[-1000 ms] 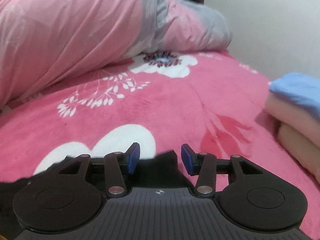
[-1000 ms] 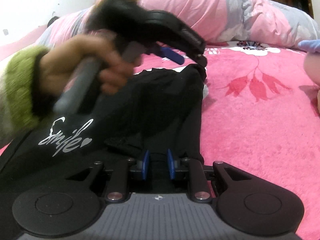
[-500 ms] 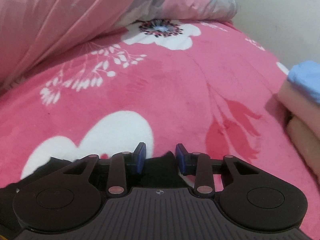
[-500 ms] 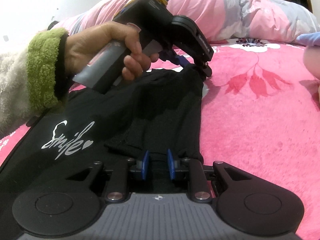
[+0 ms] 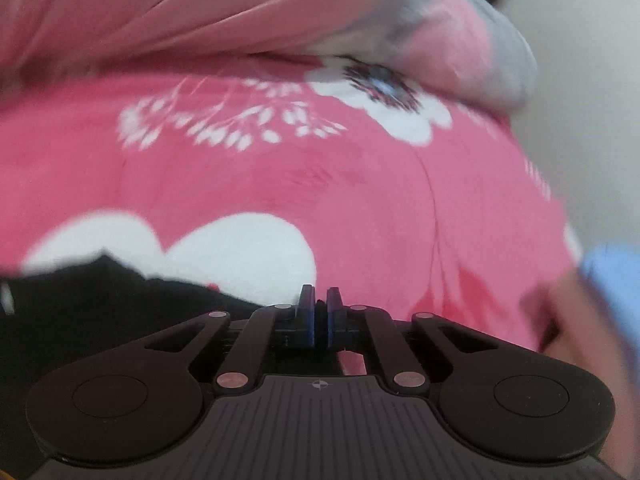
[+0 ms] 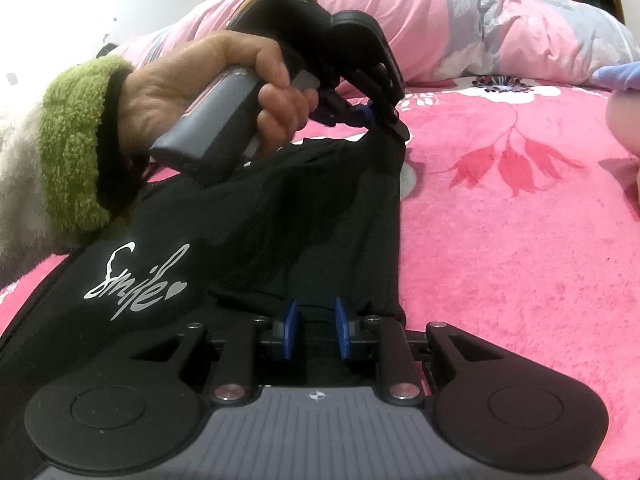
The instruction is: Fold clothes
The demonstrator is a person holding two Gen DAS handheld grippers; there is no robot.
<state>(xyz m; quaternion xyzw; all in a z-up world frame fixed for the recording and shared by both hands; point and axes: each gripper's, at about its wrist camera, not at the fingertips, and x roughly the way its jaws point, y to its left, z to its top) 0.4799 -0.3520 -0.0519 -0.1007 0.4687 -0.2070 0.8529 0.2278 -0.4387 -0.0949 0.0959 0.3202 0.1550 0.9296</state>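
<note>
Spread on the pink floral fleece blanket (image 6: 520,260), the black "Smile" printed garment (image 6: 280,216) is clamped at two edge points by the left gripper (image 5: 320,312) and right gripper (image 6: 316,328), probably ready for lifting into a fold.

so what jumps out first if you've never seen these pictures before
The black garment printed with "Smile" stretches between the two grippers over the bright pink floral blanket. The left gripper, held in a hand with a green fuzzy cuff, has just closed on the far corner, while the right gripper pinches the near edge. Behind lies a rumpled pink and grey duvet.
</note>
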